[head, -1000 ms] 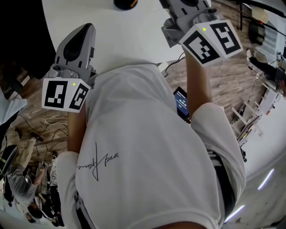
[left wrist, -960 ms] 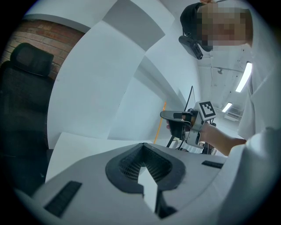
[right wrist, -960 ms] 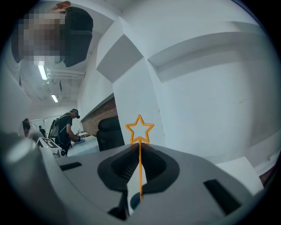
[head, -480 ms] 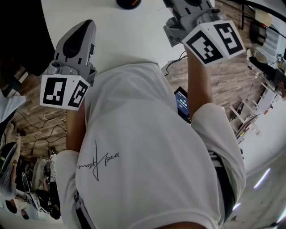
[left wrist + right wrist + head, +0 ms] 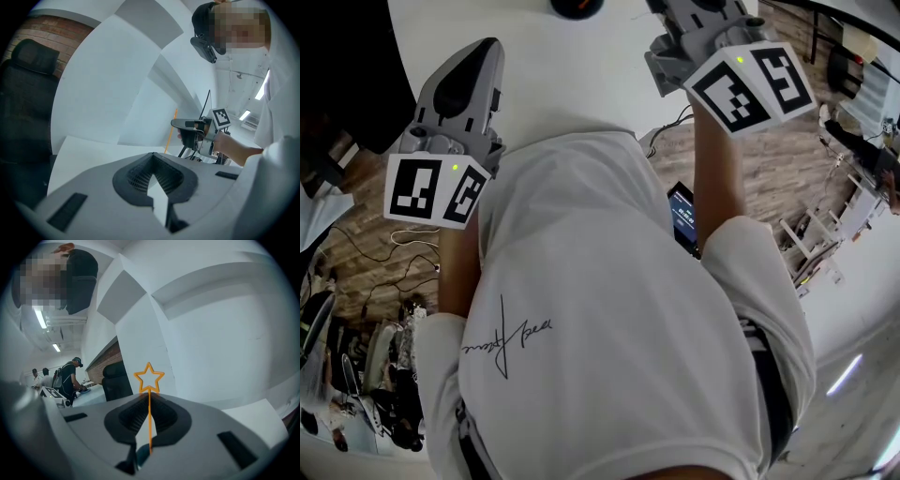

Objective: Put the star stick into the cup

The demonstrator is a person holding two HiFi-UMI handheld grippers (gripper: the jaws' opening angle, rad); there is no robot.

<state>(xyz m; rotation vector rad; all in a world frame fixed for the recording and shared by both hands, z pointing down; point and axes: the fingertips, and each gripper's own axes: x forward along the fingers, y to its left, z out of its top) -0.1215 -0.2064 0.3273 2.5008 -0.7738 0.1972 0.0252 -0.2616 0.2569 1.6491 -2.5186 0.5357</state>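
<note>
R gripper [image 5: 149, 397] held fwd, tilted up, clamped on thin orange wire star stick [image 5: 149, 416]. L gripper [image 5: 153, 157] alongside, jaws together, empty.

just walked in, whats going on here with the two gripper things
A person holds a hand-held gripper in each hand above a white table. The right hand-held gripper is shut on the thin orange star stick, with the star end poking out past the jaw tips. The left hand-held gripper is shut with nothing in it. The stick is not in a cup yet.
</note>
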